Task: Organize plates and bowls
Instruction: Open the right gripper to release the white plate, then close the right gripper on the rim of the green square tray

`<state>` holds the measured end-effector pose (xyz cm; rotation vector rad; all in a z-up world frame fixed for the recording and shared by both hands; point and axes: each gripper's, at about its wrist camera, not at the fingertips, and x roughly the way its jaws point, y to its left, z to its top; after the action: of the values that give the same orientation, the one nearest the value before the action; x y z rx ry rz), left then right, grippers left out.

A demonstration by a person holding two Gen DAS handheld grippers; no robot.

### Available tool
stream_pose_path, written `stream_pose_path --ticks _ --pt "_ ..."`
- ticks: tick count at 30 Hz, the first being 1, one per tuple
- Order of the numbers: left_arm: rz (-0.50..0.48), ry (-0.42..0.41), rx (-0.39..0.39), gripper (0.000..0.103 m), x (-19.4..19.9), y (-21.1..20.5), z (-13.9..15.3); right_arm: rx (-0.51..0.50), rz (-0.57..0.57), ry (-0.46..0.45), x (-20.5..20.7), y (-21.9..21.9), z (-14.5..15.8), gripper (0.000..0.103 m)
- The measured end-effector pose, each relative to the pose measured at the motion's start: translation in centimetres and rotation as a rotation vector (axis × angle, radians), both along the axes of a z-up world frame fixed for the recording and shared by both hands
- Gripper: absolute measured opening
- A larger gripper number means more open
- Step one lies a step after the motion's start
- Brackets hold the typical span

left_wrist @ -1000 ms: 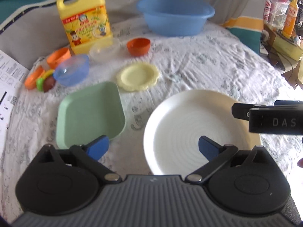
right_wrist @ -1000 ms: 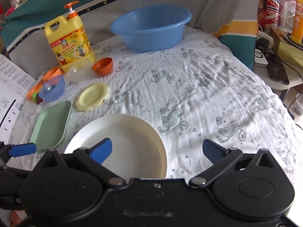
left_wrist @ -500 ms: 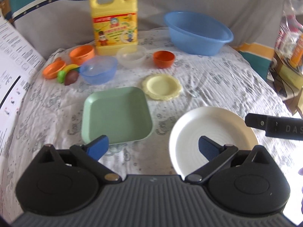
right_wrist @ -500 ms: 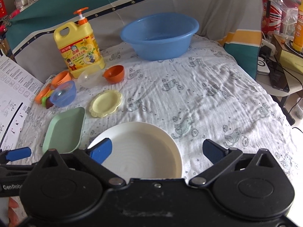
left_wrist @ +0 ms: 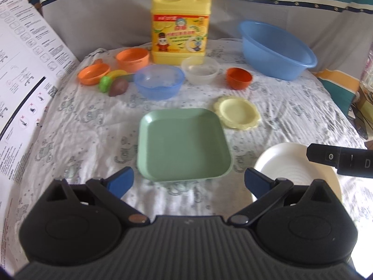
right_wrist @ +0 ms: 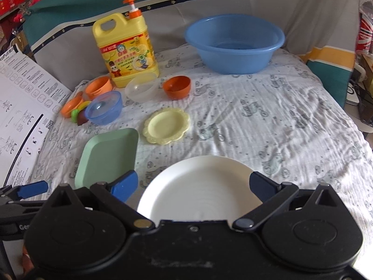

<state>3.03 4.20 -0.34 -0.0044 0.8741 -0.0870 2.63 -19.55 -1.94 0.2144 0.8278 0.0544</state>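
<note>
A green square plate (left_wrist: 183, 143) (right_wrist: 108, 155) lies near the front, a small yellow scalloped plate (left_wrist: 237, 112) (right_wrist: 166, 126) behind it, and a large white round plate (right_wrist: 200, 186) (left_wrist: 293, 163) at the front right. Behind them stand a blue bowl (left_wrist: 159, 81) (right_wrist: 105, 107), a clear bowl (left_wrist: 200, 70) (right_wrist: 141, 87) and small orange bowls (left_wrist: 239, 78) (right_wrist: 177, 86). My left gripper (left_wrist: 188, 183) is open and empty, just in front of the green plate. My right gripper (right_wrist: 193, 187) is open and empty over the white plate.
A yellow detergent jug (left_wrist: 180, 23) (right_wrist: 127, 49) and a big blue basin (left_wrist: 277, 49) (right_wrist: 234, 43) stand at the back. Orange dishes and toy fruit (left_wrist: 112, 84) lie at the back left. A printed sheet (left_wrist: 25, 74) leans at the left edge.
My left gripper has swung left, from over the white plate to facing the green plate. My right gripper has shifted so the white plate sits centred between its fingers. No dishes have moved.
</note>
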Motion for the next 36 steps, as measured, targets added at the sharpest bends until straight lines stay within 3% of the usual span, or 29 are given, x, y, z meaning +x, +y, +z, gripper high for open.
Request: stream_pose_path --ticks 13,18,21,24,28,31,36 --pt "0.104 0.033 -0.006 0.103 3.7 6.4 -2.6 0.056 0.081 0.099 5.0 5.3 -1.5 0.103" --pt "0.092 0.039 -0.009 0.103 5.4 7.2 -3.6 0.099 0.083 0.128 7.2 6.6 -2.4 0.103" --pt "0.081 0.040 -0.010 0.103 6.3 7.1 -4.2 0.118 0.093 0.148 8.5 7.4 -3.1 0.095" --pt "0.074 0.050 -0.017 0.099 7.2 7.2 -4.8 0.140 0.091 0.175 9.6 7.8 -4.2 0.077" --pt "0.062 0.067 -0.040 0.084 8.3 7.2 -5.4 0.139 0.106 0.192 10.5 8.6 -5.4 0.053" --pt "0.047 0.085 -0.063 0.069 8.9 7.0 -5.9 0.143 0.121 0.198 10.6 9.0 -5.9 0.040" --pt "0.015 0.103 -0.089 0.033 9.1 6.4 -6.5 0.140 0.135 0.186 10.8 9.6 -6.8 0.030"
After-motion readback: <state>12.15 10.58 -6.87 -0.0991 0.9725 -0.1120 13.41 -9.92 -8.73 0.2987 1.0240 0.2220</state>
